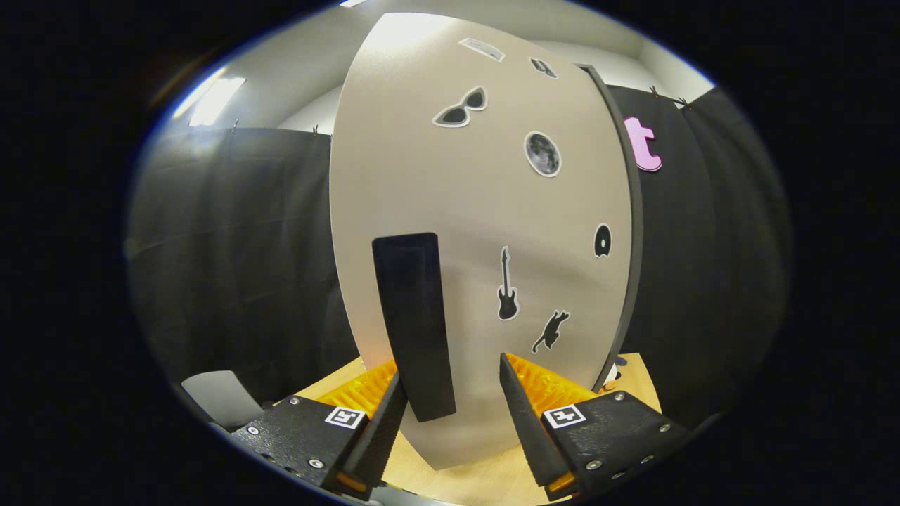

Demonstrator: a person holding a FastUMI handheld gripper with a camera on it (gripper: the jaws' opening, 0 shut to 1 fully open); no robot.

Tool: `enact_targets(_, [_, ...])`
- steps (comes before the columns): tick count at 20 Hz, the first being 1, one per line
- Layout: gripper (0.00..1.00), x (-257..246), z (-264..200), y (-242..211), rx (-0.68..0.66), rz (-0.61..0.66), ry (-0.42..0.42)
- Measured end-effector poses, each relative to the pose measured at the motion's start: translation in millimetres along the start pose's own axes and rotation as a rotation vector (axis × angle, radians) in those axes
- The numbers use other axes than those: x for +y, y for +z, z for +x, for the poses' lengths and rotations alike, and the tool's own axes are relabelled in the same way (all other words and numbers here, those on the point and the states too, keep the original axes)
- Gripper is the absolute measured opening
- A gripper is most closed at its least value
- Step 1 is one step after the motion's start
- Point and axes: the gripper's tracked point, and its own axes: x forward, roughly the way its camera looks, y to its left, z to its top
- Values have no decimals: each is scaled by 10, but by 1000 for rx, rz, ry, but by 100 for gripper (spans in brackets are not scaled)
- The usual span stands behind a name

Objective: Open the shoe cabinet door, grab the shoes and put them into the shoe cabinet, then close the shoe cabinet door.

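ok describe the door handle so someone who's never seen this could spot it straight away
Start at the pale cabinet door that stands on the wooden table, dotted with small stickers. Low on it, toward its left edge, is the handle, just ahead of the open gripper and nearer its left finger. Unlike the flat stickers, it is a long, dark upright bar.

Gripper: two wedge-shaped fingers w/ ribbed, serrated inner faces, tapering fwd. Each sits on a black angular mount block w/ silver screw heads at the corners. One square b/w fiducial marker on left block, another on right.
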Motion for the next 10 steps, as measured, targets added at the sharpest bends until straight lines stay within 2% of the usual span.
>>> enact_targets(4, [78, -54, -6, 62, -19, -80, -30])
enact_targets(10, [81, -41, 24, 52, -38, -50, -64])
